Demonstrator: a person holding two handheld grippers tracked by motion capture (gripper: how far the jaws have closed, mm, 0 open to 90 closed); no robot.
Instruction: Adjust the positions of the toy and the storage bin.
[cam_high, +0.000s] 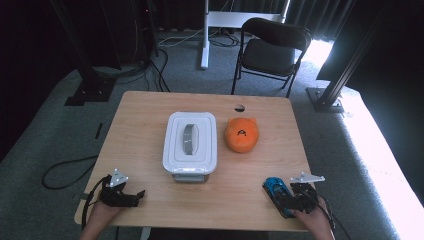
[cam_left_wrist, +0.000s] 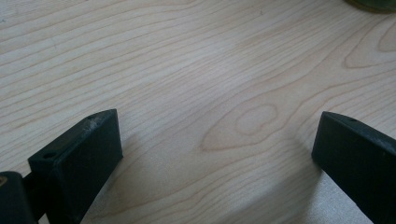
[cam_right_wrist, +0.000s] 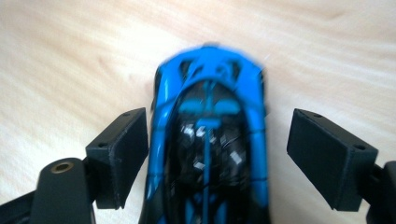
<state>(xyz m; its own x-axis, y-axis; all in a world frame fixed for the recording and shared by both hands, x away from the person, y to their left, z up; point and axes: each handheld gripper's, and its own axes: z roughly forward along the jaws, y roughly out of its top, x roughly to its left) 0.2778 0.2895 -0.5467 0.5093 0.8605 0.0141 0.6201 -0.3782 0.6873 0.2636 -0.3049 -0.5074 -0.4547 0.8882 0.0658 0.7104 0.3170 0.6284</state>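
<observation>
**Toy car: straddled, not gripped**

L gripper (cam_high: 131, 196): near front-left corner of table (cam_high: 145, 107), jaws wide apart, nothing between, idle. Centre: white lidded box (cam_high: 190, 144), orange toy (cam_high: 241, 134) just beside it. R gripper (cam_right_wrist: 217, 154): jaws open either side of blue toy car (cam_right_wrist: 210, 135); left pad looks close or touching, right pad apart.

Step, as judged: grasp or release at car. To lift, jaws need closing evenly on its flanks. Car sits near front-right table edge; open room lies inward toward box.
</observation>
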